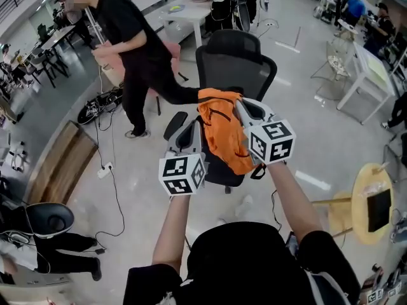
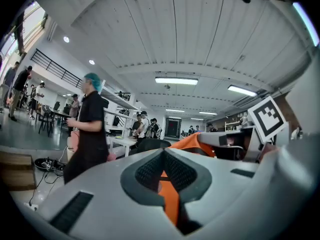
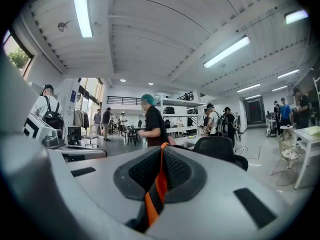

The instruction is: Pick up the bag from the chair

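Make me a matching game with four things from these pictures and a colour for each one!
Things:
1. bag
2. chair
3. round table
4. desk behind the chair

Colours:
A. black
B. yellow
C. orange
D. white

Pairs: 1-C, 2-A, 3-B, 4-D

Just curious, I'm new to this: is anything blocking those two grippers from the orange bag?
Nothing visible does. The left gripper and the right gripper are each already clamped on the orange bag, its fabric pinched between their jaws.
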The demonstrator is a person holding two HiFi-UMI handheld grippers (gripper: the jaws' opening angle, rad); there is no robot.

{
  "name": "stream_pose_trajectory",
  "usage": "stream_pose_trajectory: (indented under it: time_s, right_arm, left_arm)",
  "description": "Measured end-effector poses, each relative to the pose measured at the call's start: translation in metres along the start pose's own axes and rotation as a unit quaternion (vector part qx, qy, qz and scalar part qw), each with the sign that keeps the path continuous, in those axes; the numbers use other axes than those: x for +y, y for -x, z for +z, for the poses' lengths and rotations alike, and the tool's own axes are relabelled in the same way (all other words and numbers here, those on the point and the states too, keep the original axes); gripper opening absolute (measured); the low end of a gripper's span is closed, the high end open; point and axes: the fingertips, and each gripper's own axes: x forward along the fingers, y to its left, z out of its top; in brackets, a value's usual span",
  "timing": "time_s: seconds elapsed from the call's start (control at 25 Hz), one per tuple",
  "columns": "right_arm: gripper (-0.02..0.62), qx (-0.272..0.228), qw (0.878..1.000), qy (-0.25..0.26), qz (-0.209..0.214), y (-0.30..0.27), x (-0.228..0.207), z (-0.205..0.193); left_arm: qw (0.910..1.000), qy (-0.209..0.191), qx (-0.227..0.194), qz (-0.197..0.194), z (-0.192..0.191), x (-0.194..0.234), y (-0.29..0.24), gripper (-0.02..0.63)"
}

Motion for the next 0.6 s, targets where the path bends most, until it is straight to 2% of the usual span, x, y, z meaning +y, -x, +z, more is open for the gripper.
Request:
stream_pose_trajectory:
  time_s: [0.6]
  right_arm:
    - [0.006,-0.017,1.0,-0.009,0.008,0.046,-0.007,0.011]
  left_arm:
    - [0.9997,-0.018,-0.018,-0.003,0.017,-0.039,0.012,0.007]
